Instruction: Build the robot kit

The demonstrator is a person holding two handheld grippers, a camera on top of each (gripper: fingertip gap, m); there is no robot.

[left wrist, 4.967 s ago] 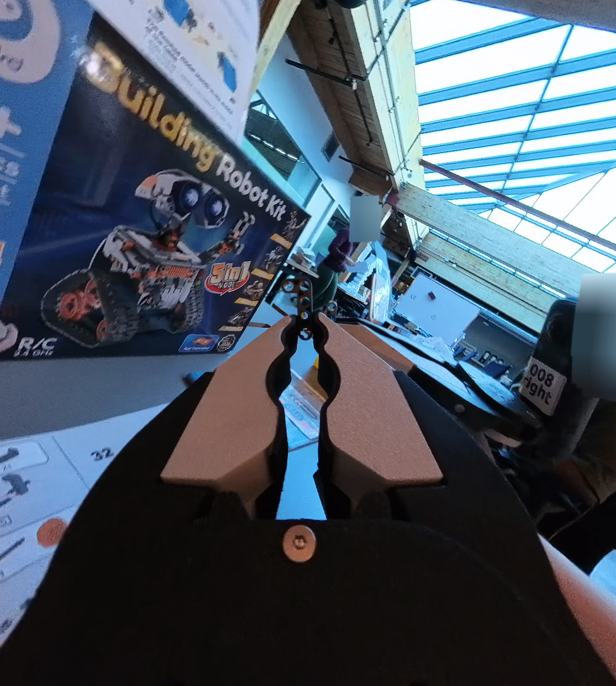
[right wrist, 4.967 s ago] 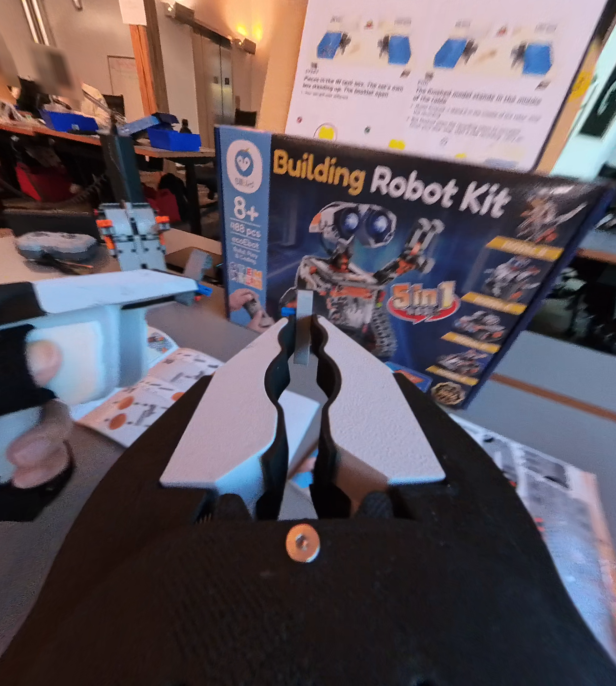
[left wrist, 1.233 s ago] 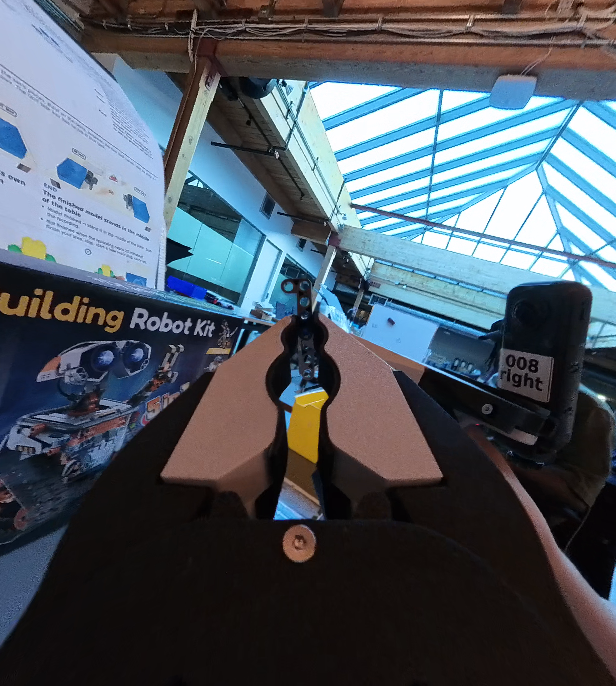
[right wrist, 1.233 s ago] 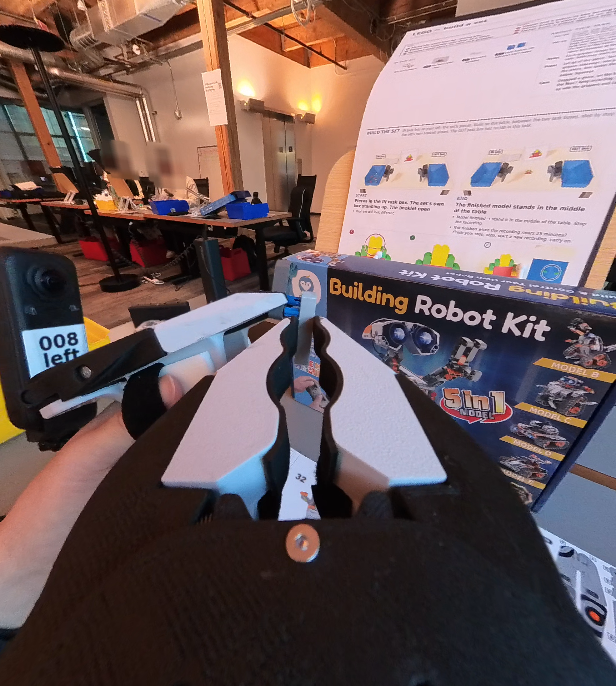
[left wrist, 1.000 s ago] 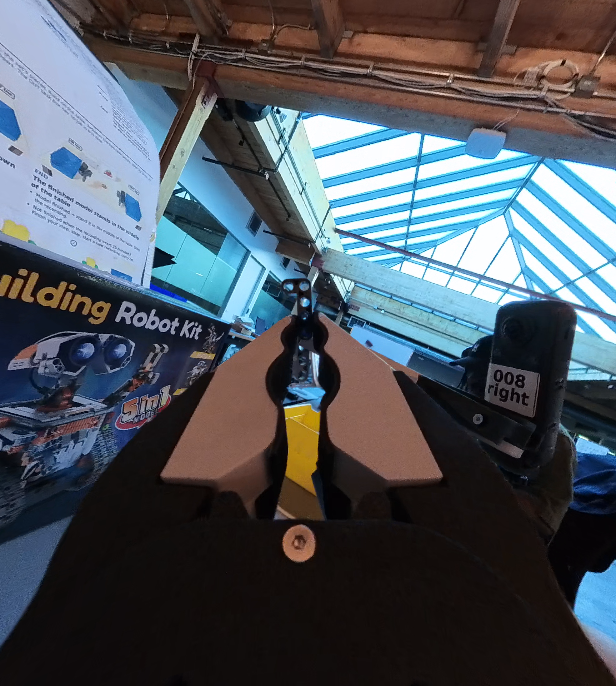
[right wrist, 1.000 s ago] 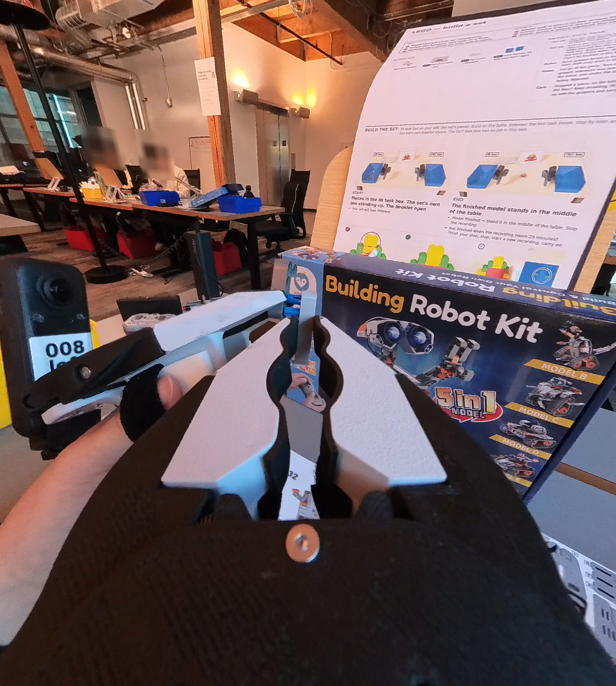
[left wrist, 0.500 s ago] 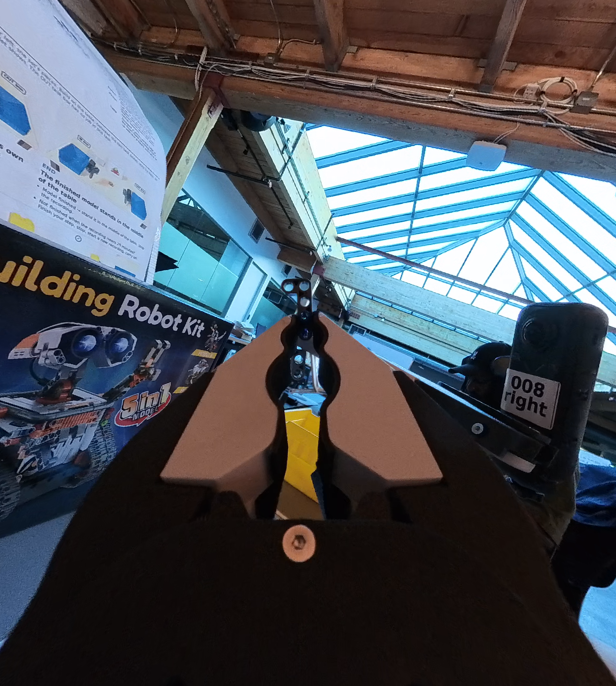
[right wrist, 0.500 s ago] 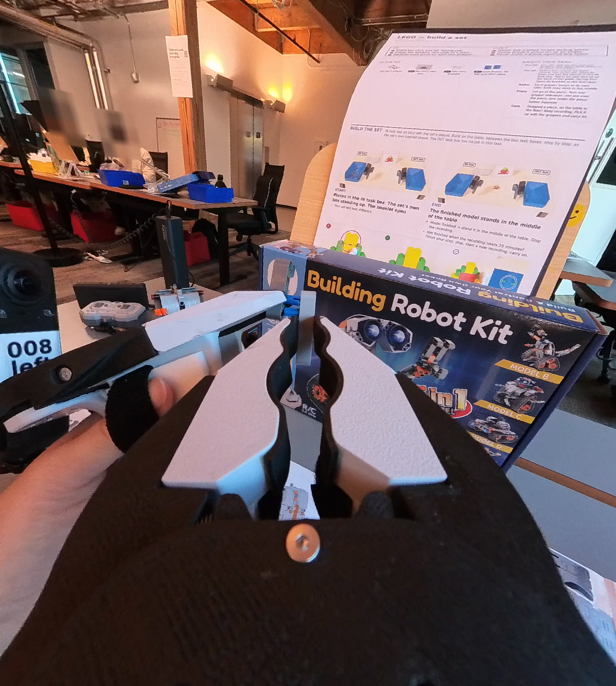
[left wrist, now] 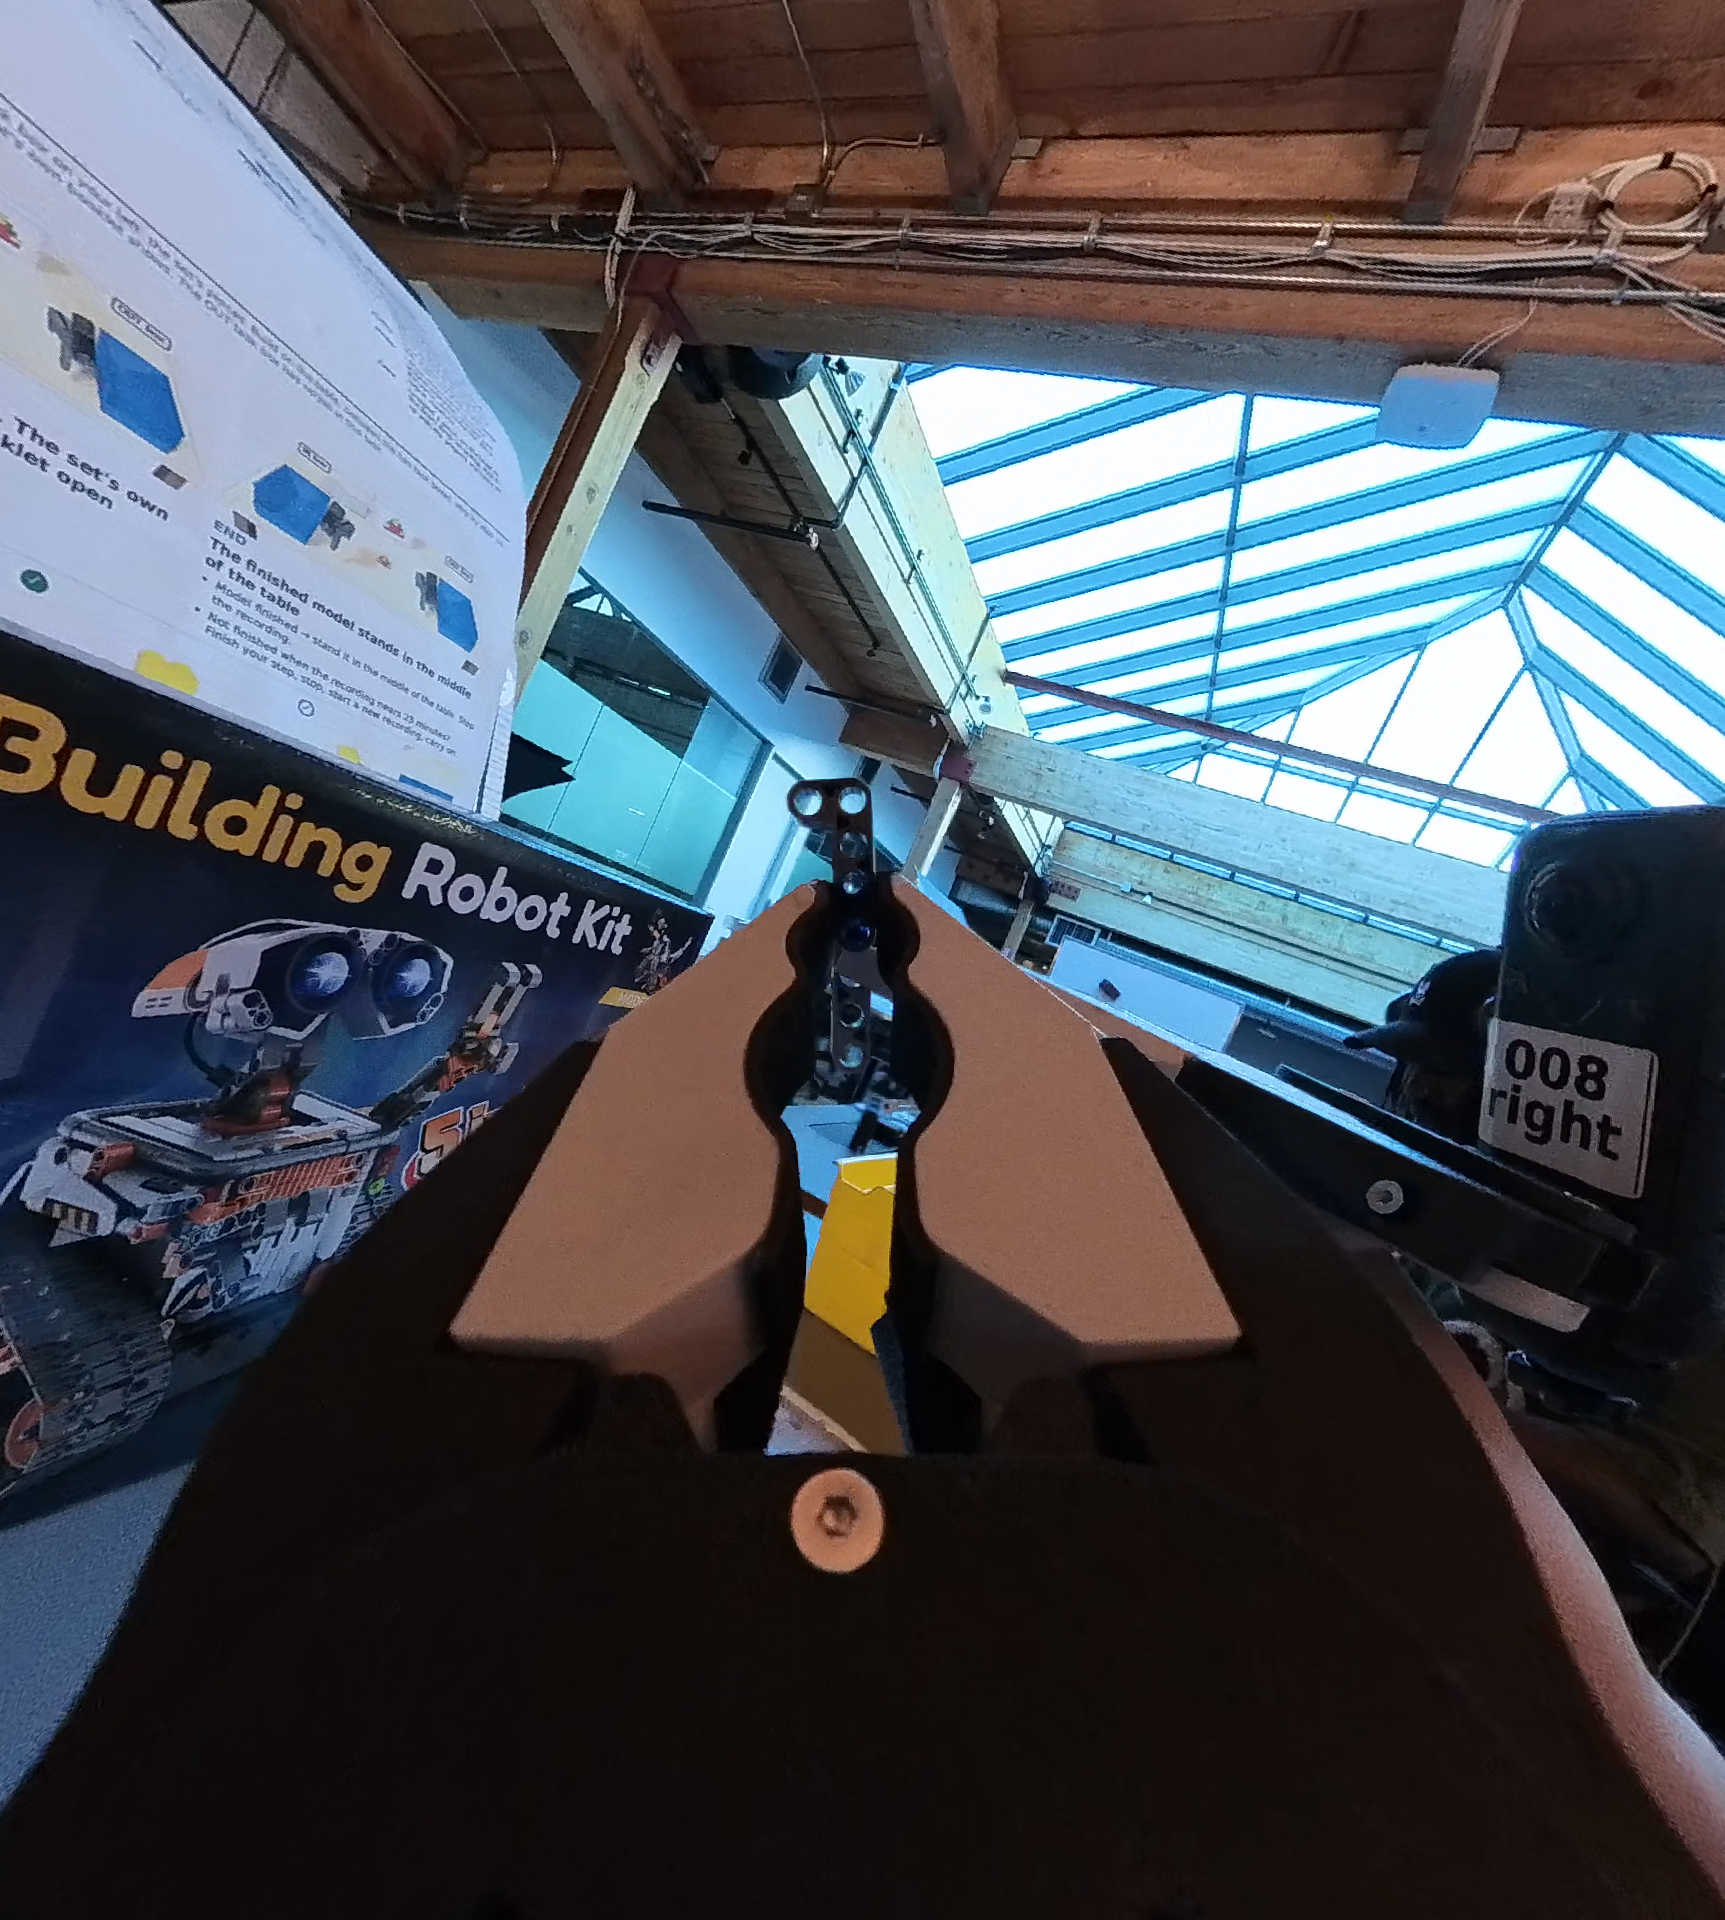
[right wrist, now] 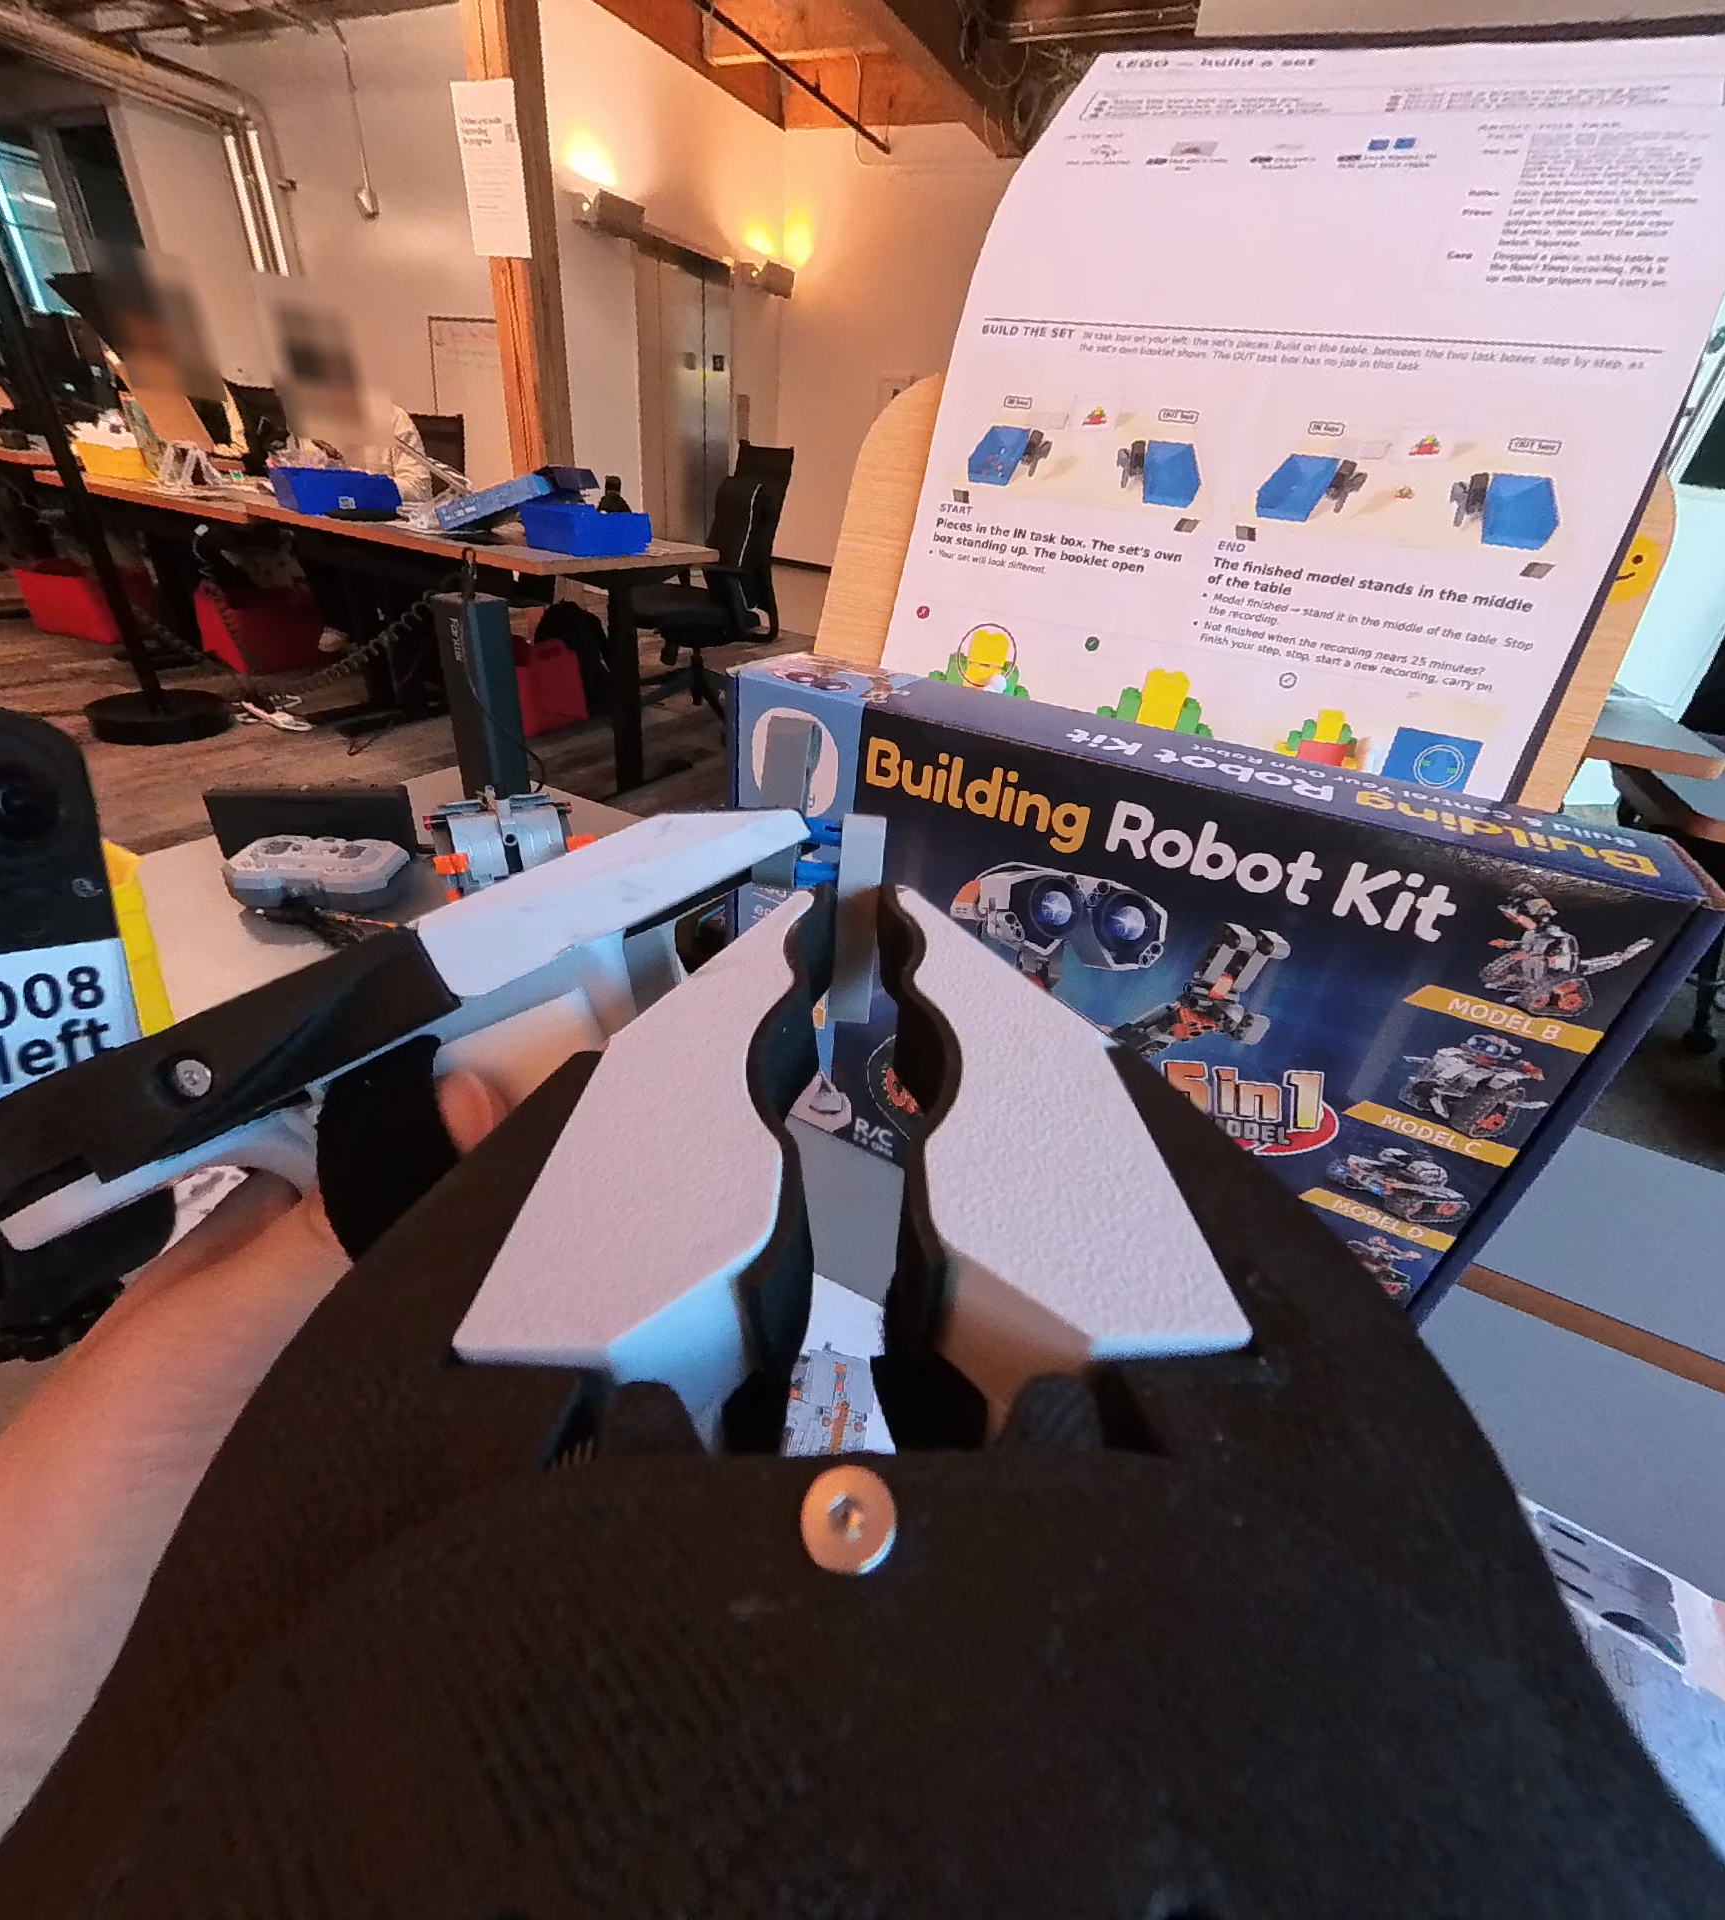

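The left gripper (left wrist: pixel 850 883) was pinched shut on a thin dark beam with holes (left wrist: pixel 842 831), whose long axis ran upright along the fingers, its 2-hole head poking above the tips toward the ceiling. Only the left wrist view showed this beam's holes, the wooden rafters and the skylight (left wrist: pixel 1357 582) above it; the robot kit box (left wrist: pixel 245 997) stood left of that gripper, with the other gripper's black camera (left wrist: pixel 1637 1049) to its right.

The right gripper (right wrist: pixel 856 894) was closed on a flat grey piece (right wrist: pixel 856 925), also standing upright, its top edge clear above the fingertips. Only the right wrist view showed the left gripper (right wrist: pixel 796 842) from the side, its white finger tip just beside the grey piece at the piece's left; whether they touched could not be told. Behind the grey piece stood the robot kit box (right wrist: pixel 1253 966), with a white instruction sheet (right wrist: pixel 1336 395) rising behind the box. Left of the box lay a grey controller (right wrist: pixel 318 868) and a small grey build (right wrist: pixel 510 836) on the table (right wrist: pixel 193 935).
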